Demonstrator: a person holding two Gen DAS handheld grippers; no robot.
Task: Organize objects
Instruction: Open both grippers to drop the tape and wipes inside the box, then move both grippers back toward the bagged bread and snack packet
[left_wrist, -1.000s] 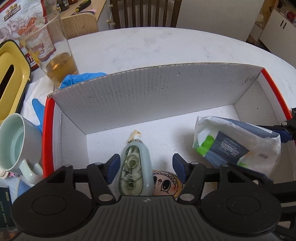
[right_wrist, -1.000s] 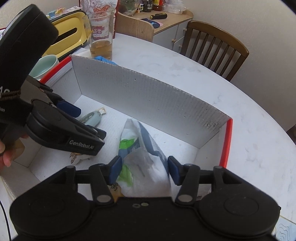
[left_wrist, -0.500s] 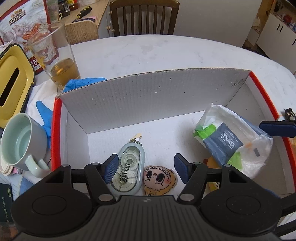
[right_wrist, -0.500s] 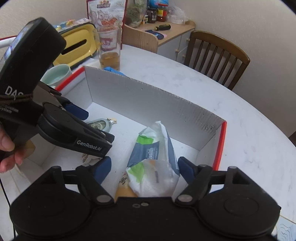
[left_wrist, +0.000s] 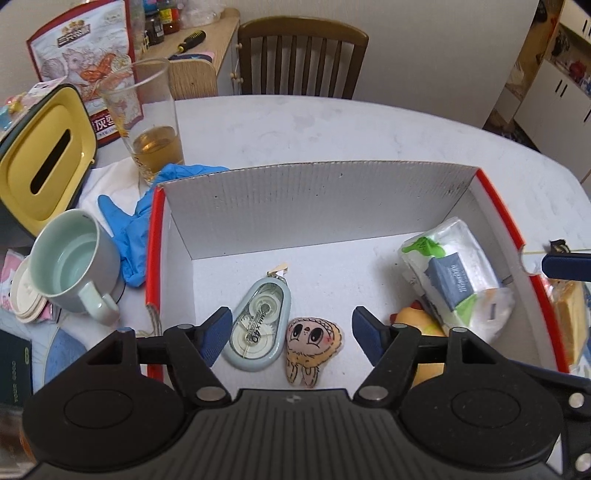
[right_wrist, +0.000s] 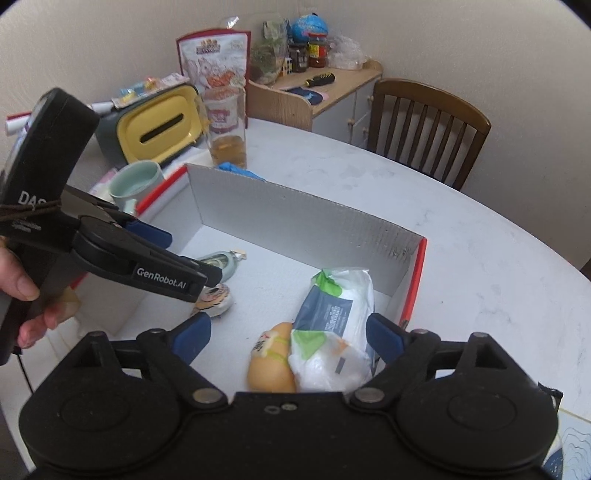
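A white cardboard box with red edges (left_wrist: 317, 206) (right_wrist: 295, 218) stands on the table. Inside lie a pale blue correction tape dispenser (left_wrist: 258, 325) (right_wrist: 221, 263), a small cartoon-face charm (left_wrist: 312, 345) (right_wrist: 214, 297), a tissue pack in plastic (left_wrist: 454, 280) (right_wrist: 332, 317) and a yellow-orange toy (right_wrist: 271, 363) (left_wrist: 412, 317). My left gripper (left_wrist: 291, 332) is open and empty, above the tape and the charm. My right gripper (right_wrist: 290, 332) is open and empty, above the tissue pack and the toy.
Left of the box are a pale green mug (left_wrist: 70, 266), a blue glove (left_wrist: 129, 225), a glass of amber drink (left_wrist: 147, 122), a yellow tissue box (left_wrist: 40, 158) and a printed pouch (left_wrist: 85, 62). A wooden chair (left_wrist: 301, 55) stands behind the table.
Both grippers have lifted back away from the box floor. The right gripper has opened and let go of the tissue pack, which now lies in the box. The yellow toy has come into view.
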